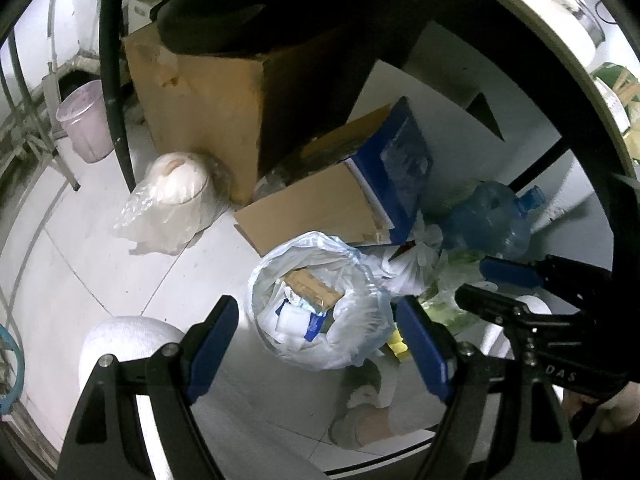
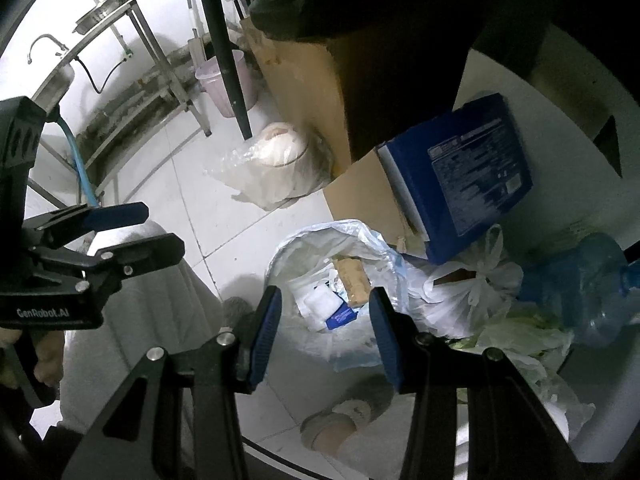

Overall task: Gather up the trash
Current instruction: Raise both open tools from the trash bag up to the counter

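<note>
From the left wrist, your left gripper (image 1: 316, 344) hangs open and empty over the full trash bag (image 1: 320, 308) on the floor. From the right wrist, your right gripper (image 2: 326, 338) gapes too; grabbing thin liner could tear it.

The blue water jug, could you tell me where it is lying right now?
The blue water jug lies on the floor at the far right in both views, right of the knotted white bag and the lined trash bin.

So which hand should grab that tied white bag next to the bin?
Probably the right gripper: the tied white bag lies just off its right finger, while the left gripper sits farther from it. Both are open and empty.
</note>
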### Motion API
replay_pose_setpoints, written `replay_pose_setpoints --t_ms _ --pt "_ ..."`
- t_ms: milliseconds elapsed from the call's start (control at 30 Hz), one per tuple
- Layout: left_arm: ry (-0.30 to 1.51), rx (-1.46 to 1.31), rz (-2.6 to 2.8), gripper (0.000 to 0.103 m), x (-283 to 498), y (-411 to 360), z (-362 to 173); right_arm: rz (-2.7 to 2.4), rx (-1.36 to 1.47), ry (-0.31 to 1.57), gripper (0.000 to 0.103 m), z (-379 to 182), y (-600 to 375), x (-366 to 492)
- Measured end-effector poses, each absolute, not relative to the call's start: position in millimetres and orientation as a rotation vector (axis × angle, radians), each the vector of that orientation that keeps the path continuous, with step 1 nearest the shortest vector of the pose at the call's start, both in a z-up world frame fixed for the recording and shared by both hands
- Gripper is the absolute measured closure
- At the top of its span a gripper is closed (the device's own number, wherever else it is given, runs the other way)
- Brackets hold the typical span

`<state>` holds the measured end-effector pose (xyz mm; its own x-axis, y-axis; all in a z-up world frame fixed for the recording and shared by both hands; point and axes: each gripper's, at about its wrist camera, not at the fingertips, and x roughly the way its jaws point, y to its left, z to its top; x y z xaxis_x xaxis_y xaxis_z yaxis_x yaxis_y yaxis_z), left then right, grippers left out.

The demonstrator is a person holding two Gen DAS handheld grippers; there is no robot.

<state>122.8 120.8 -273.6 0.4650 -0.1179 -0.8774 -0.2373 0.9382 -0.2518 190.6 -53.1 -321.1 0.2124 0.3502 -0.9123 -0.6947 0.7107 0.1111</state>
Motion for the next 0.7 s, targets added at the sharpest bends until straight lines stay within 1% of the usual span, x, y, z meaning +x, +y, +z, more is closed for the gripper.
replay_pose_setpoints --t_ms 700 --pt "1.016 -0.312 0.038 0.021 101 93 -232 0.727 -0.33 1.057 0.06 -284 -89 169"
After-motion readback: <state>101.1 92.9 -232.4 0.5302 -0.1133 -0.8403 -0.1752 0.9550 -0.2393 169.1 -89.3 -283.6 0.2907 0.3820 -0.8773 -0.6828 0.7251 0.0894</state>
